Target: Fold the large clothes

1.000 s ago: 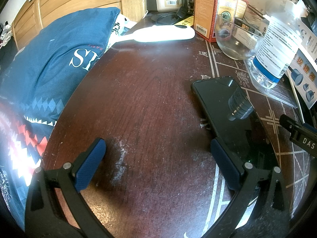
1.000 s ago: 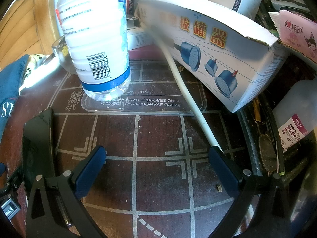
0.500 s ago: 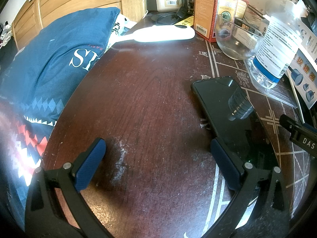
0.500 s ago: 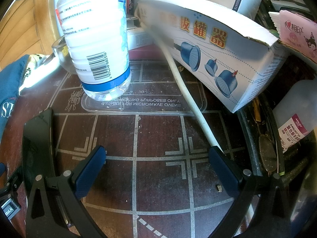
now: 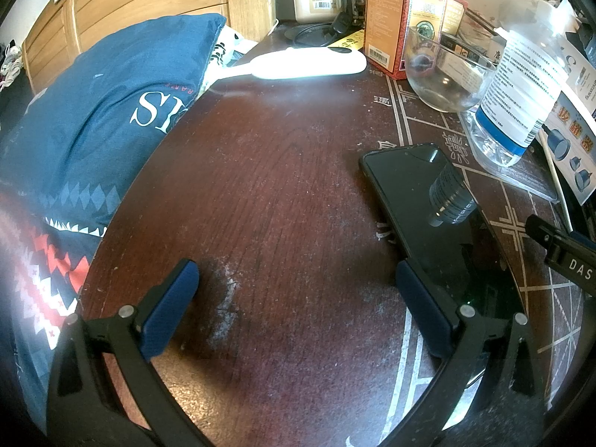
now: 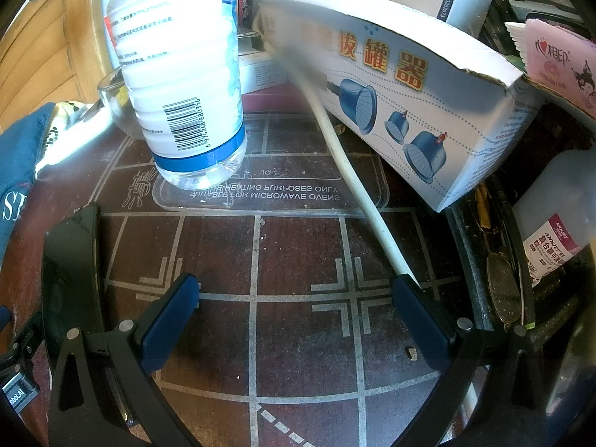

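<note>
Nothing shifted between the earlier frames and now: same framing in both wrist views, same layout on the surface (image 5: 283,193).

Far left in the left wrist view: navy garment (image 5: 100,119) with white lettering and a red-and-white zigzag band, heaped against a wooden headboard (image 5: 149,3), draped just past the left edge of the surface, untouched. Then the left claw (image 5: 298,298), blue pads spread wide over bare dusty wood, pinching nothing. Beyond it, far side, a white flat device (image 5: 309,63). To the right, a black phone (image 5: 428,216) lying flat, its near end close beside the right-hand pad. Further right a glass bowl (image 5: 443,74), an orange carton (image 5: 402,18) behind it, and a clear water bottle (image 5: 521,93).

Right wrist view, left to right: sliver of navy cloth at the edge, phone edge, bottle standing on a clear plastic lid (image 6: 268,193), white cable (image 6: 354,186) running diagonally toward the near right, a cupping-set box (image 6: 409,97) leaning above. Right claw (image 6: 296,309) likewise spread and empty over the gridded board.

Judged from this: folding not begun; both claws idle, well apart from the garment. Likely needed first: a swing left toward the cloth.
</note>
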Demonstrator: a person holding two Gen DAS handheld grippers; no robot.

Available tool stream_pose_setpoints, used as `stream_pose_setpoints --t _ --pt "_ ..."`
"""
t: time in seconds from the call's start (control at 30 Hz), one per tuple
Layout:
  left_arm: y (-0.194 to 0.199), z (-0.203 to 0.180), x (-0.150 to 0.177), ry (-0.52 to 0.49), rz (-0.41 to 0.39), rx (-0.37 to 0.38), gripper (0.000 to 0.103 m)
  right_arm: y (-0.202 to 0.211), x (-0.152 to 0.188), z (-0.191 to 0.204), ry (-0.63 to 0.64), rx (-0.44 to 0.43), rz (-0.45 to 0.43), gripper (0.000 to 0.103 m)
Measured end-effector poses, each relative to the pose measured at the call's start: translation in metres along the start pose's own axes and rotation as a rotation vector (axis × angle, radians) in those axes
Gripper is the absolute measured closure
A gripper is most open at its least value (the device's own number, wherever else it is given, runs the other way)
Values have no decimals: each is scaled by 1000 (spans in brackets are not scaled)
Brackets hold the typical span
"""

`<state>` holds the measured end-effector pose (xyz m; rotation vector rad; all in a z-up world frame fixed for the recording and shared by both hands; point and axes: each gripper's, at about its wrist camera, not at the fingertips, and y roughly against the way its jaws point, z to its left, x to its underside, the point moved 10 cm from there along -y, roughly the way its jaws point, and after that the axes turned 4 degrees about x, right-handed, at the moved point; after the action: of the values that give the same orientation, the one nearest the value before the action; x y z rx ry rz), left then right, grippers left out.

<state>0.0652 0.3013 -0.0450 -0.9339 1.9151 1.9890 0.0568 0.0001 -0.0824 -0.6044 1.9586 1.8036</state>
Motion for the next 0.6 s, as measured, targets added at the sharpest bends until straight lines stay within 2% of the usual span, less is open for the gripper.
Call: stream_pose_setpoints --t 0.6 --pt "-1 2 -1 1 0 -2 0 0 0 0 3 -3 0 0"
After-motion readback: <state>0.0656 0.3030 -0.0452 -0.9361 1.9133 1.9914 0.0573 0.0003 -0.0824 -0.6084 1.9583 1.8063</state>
